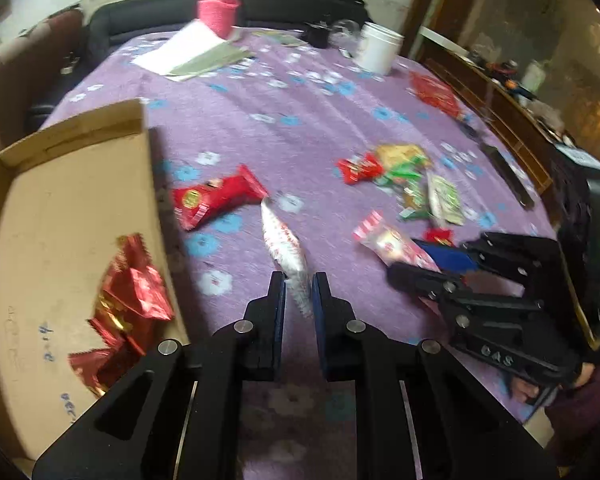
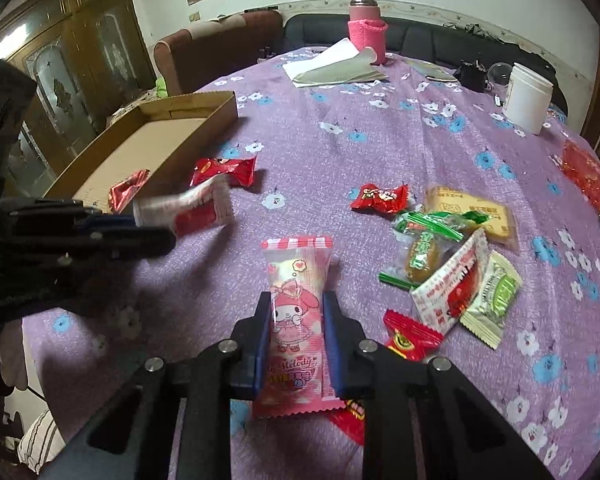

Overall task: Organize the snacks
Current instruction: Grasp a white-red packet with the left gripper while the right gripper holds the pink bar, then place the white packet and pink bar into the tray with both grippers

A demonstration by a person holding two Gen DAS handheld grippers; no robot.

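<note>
My left gripper [image 1: 299,280] is shut on one end of a white-and-red snack packet [image 1: 286,248], which hangs above the purple flowered tablecloth [image 1: 300,120]. An open cardboard box [image 1: 52,220] with red packets [image 1: 132,296] inside lies just left of it. The right wrist view shows the same left gripper [image 2: 148,226] with that packet [image 2: 196,208] near the box [image 2: 156,136]. My right gripper [image 2: 296,300] is shut on a pink cartoon-print packet [image 2: 296,276]. From the left wrist view the right gripper [image 1: 428,258] and its pink packet [image 1: 392,244] sit at the right.
A red packet [image 2: 224,170] lies beside the box. A heap of mixed snacks [image 2: 452,256] lies right of centre, and another red packet [image 2: 584,172] is at the far right edge. A pink bottle [image 2: 366,28], papers [image 2: 332,64] and a white jar [image 2: 526,96] stand at the back.
</note>
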